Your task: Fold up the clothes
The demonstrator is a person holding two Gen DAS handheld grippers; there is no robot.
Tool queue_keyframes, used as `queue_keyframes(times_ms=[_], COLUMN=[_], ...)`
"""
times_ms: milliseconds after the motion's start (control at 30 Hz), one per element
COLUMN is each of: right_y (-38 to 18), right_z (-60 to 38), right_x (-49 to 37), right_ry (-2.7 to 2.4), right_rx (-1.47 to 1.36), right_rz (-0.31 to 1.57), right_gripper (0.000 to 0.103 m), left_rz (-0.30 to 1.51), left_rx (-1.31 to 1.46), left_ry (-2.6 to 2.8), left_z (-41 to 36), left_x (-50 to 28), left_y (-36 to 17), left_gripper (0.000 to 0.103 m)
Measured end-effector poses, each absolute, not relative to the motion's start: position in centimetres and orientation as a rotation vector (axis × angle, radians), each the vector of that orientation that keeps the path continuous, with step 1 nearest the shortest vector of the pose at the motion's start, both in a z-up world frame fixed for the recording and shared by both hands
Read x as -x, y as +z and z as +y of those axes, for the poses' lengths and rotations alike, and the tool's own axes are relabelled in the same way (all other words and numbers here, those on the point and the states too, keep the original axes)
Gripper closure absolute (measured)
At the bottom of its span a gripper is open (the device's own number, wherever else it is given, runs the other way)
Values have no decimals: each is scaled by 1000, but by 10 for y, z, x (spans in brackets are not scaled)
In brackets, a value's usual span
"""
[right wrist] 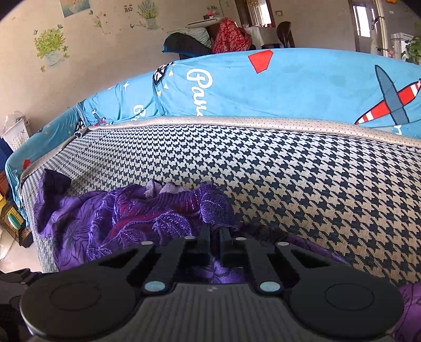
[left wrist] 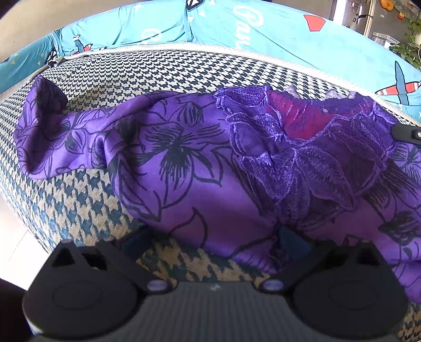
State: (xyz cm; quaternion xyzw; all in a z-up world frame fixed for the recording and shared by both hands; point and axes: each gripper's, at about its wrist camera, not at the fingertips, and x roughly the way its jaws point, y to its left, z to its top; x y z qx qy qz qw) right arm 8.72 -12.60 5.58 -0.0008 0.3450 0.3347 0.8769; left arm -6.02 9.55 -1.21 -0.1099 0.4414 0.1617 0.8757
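One purple garment (left wrist: 200, 163), limp and likely slippery, lies rumpled on the houndstooth sofa seat (left wrist: 110, 76); your left gripper (left wrist: 210, 242) jaws spread at its hem, right gripper (right wrist: 214, 236) jaws pinching embroidered cloth—grip seams.

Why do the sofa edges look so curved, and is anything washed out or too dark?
Left wrist view: fisheye bends the houndstooth cushion into an arc; sunlight bleaches the lower left; the purple floral garment keeps detail. Right wrist view: same bowing, bright doorway, sharp wall decals.
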Motion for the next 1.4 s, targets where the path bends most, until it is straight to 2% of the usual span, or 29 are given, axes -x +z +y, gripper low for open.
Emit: queue_keyframes(times_ms=[300, 600, 800, 967, 1200, 1267, 1333, 1400], right_y=[77, 57, 38, 45, 62, 69, 72, 74], right_z=[-135, -116, -107, -119, -132, -137, -138, -138], right_x=[-21, 49, 65, 65, 67, 67, 64, 61], right_ry=[801, 893, 899, 882, 888, 892, 887, 877], right_rx=[21, 154, 223, 163, 76, 24, -18, -53], right_rz=[620, 627, 663, 632, 574, 548, 531, 519], right_gripper=[95, 95, 95, 92, 78, 65, 45, 32], left_rz=[870, 841, 852, 863, 861, 861, 860, 859], left_rx=[298, 314, 294, 308, 307, 307, 305, 304], left_ry=[460, 446, 422, 426, 416, 415, 416, 416], left_z=[117, 111, 101, 97, 98, 97, 97, 97], left_x=[69, 64, 57, 54, 55, 55, 54, 54], left_y=[-2, 2, -5, -11, -11, -11, -11, -10], left_gripper=[0, 0, 0, 0, 0, 0, 0, 0])
